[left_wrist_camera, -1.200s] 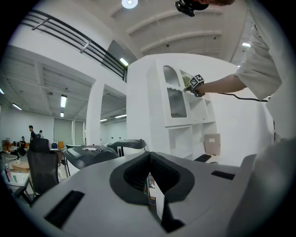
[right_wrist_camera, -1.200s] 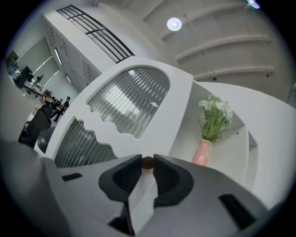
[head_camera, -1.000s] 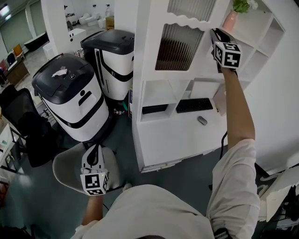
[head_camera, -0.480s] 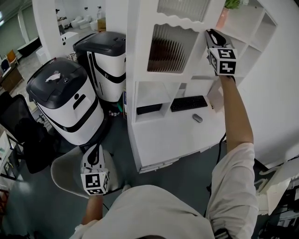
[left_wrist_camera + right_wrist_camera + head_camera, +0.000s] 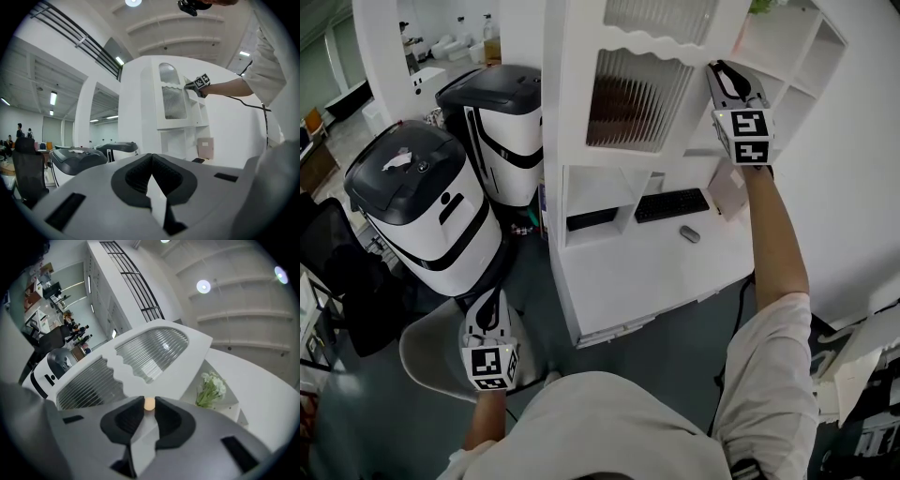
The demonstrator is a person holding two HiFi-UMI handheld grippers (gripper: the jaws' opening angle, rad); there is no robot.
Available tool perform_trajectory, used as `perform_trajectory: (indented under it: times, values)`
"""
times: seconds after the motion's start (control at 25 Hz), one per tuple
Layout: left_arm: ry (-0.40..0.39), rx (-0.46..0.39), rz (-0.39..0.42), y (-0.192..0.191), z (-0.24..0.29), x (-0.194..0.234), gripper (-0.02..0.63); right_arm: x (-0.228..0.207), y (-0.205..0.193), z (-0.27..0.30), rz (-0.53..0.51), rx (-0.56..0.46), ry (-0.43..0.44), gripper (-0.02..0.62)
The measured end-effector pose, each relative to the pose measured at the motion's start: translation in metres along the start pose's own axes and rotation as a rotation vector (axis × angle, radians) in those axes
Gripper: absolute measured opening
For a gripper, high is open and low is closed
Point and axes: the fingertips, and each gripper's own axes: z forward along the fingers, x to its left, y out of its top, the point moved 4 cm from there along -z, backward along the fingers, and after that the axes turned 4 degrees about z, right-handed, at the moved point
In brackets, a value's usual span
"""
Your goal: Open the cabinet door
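Observation:
The white cabinet door [image 5: 637, 98] with ribbed glass panes stands swung out from the tall white cabinet [image 5: 609, 272]. My right gripper [image 5: 715, 67] is raised to the door's free edge. In the right gripper view its jaws [image 5: 149, 405] are shut on a small orange knob [image 5: 149, 402] at the door's [image 5: 154, 357] lower edge. My left gripper [image 5: 487, 298] hangs low by a chair, far from the cabinet. Its pads meet with nothing between them [image 5: 151, 161]. The left gripper view shows the cabinet [image 5: 176, 103] ahead, with the right gripper [image 5: 190, 86] at the door.
Two black-and-white machines [image 5: 422, 206] [image 5: 511, 122] stand left of the cabinet. A pale chair seat [image 5: 427, 342] lies under my left gripper. A keyboard [image 5: 672, 204] and mouse [image 5: 690, 233] rest on the cabinet's desk shelf. A potted plant [image 5: 210, 387] sits in an upper compartment.
My right gripper has drawn the door's edge toward me and leftward, so the door stands further open. The left gripper has stayed low by the chair.

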Motion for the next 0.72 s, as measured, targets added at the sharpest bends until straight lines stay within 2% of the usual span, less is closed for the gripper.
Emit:
perform_trajectory:
  times: [0.48, 0.72]
  values:
    - [-0.04, -0.015, 0.004, 0.004, 0.009, -0.004, 0.0, 0.007, 0.013, -0.028, -0.129, -0.026, 0.0, 0.075]
    - [-0.058, -0.012, 0.003, 0.005, 0.012, -0.002, 0.0, 0.013, 0.025, -0.039, -0.228, -0.046, -0.001, 0.075]
